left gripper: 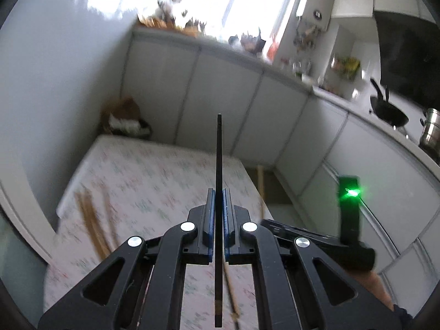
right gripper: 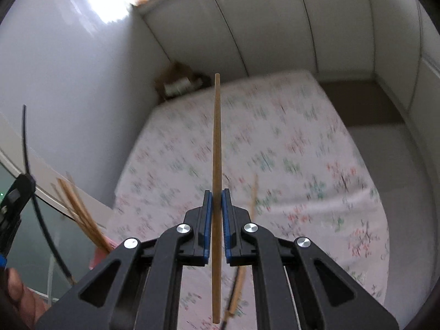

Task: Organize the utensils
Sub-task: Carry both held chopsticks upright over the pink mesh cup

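A table (right gripper: 275, 143) draped in a flower-print cloth is seen filling the corner of a white kitchen, with pale cabinet fronts (left gripper: 220, 90) behind it and a wok (left gripper: 387, 110) left on the counter at the far right. At the table's left edge a bundle of wooden chopsticks (right gripper: 79, 214) is gathered upright in what appears to be a holder, most of it hidden; this is judged to be where the sorted sticks are meant to go.

Two chopsticks are held clear above the cloth. A wooden chopstick (right gripper: 216, 165) is clamped between the blue pads of the right gripper (right gripper: 217, 203), its long axis running straight ahead along the fingers. A black chopstick (left gripper: 219, 165) is pinched the same way in the left gripper (left gripper: 219, 203). The bundle lies down and to the left of both grippers, and the left one is judged the nearer. Each stick would have to be tipped toward vertical before being lowered in.

One loose chopstick (right gripper: 254, 195) is left lying on the cloth beneath the grippers. Between the bundle and the right gripper, the left gripper and its black stick are seen standing in the path.
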Demonstrator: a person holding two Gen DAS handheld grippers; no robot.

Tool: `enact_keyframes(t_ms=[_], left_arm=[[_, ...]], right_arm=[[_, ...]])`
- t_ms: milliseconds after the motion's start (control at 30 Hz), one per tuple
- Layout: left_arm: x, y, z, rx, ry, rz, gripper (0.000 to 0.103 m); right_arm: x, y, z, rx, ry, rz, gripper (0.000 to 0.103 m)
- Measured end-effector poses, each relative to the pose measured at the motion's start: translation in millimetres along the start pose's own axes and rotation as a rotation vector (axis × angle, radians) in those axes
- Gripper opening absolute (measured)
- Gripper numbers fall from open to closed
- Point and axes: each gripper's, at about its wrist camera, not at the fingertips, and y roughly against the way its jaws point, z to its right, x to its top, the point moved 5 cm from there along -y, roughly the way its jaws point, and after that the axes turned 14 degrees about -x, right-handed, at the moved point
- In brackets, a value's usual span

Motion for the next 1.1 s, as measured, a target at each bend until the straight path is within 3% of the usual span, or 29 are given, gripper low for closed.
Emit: enact_keyframes(t_ms=[167, 300, 633, 1100], left_arm=[[5.2, 28.8, -27.1, 0.039, -0.029, 0.097, 0.004], [-5.1, 35.9, -47.3, 0.074, -0.032, 0.112, 0.004], [-32.5, 27.8, -63.3, 0.133, -0.101, 0.1, 0.004], [-53.3, 18.8, -75.1, 0.154, -0.1, -0.015, 0.004]], right_arm=[[10.6, 27.0, -19.4, 0.048, 0.007, 0.138, 0.007], [12.1, 37.3, -39.0, 0.107, -0.005, 0.197, 0.007], [3.2, 49.0, -90.0, 0.185, 0.028, 0.303, 0.007], [-11.9, 46.3, -121.9, 0.208, 0.065, 0.317, 0.007]])
